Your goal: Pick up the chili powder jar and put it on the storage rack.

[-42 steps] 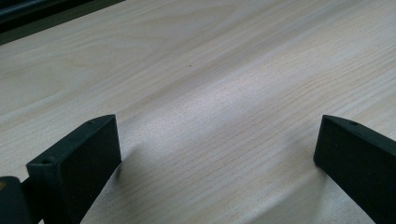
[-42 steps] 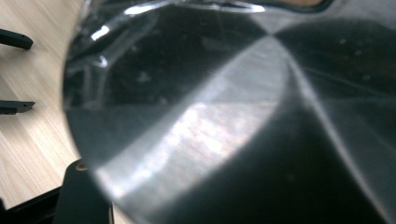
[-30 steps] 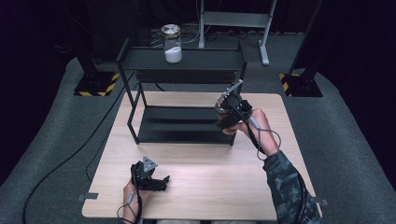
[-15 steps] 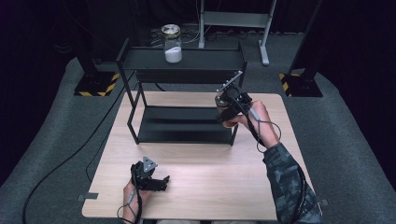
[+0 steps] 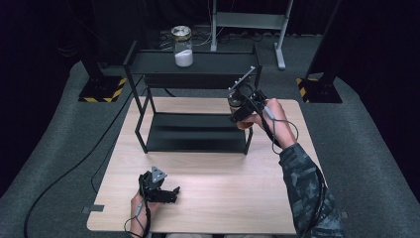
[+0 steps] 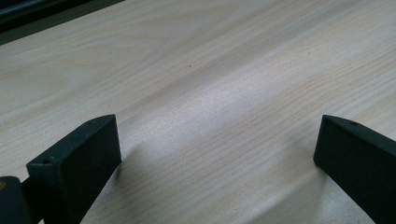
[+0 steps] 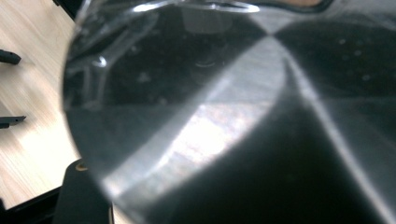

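Observation:
My right gripper (image 5: 241,110) is shut on a glass jar (image 5: 234,100) with a brushed metal lid (image 7: 243,116). It holds the jar in the air at the right end of the black two-tier rack (image 5: 198,62), just below the top shelf's level. In the right gripper view the lid sits close to the camera, and one black finger (image 7: 86,196) shows at the lower left. A second jar (image 5: 182,47) with white contents stands on the top shelf. My left gripper (image 5: 171,192) rests on the wooden table (image 5: 223,193) near the front edge, open, with bare wood between its fingers (image 6: 74,163).
The rack's lower shelf (image 5: 193,131) is bare. Grey carpet surrounds the table. Black stands with yellow-striped feet (image 5: 101,91) and a metal frame (image 5: 247,22) are behind it. A cable (image 5: 74,163) runs along the floor at the left.
My right gripper has lifted the jar and carried it slightly to the right, up beside the rack's right post. The left gripper has stayed put.

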`<state>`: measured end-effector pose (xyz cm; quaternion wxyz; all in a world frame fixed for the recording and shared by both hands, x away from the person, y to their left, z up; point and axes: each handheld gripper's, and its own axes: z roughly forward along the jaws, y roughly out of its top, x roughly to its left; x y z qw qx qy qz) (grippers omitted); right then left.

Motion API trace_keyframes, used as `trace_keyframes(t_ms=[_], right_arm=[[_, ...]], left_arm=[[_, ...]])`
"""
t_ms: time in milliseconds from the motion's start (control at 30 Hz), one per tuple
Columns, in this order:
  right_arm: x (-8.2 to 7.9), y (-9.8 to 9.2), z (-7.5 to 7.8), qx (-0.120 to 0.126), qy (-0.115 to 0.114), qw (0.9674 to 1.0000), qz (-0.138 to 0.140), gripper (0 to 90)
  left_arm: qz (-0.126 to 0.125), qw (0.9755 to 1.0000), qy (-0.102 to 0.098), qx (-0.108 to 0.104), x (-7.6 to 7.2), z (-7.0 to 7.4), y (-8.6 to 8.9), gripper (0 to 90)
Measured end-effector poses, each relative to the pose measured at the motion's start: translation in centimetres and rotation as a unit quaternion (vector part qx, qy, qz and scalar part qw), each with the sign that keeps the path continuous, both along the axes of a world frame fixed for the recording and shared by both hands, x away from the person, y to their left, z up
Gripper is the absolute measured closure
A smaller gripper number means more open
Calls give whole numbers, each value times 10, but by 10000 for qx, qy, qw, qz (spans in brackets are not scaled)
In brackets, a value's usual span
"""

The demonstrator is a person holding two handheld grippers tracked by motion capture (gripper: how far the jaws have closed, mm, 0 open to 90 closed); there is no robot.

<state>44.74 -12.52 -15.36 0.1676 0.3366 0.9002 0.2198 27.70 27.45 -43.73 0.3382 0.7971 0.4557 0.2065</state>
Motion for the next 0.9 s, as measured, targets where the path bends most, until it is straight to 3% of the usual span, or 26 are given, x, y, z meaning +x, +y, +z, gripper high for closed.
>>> trace_keyframes(t_ms=[900], right_arm=[[11, 5, 43, -168, -67, 9998, -123, 305]], left_arm=[[3, 10000, 20, -19, 1, 0, 1, 0]])
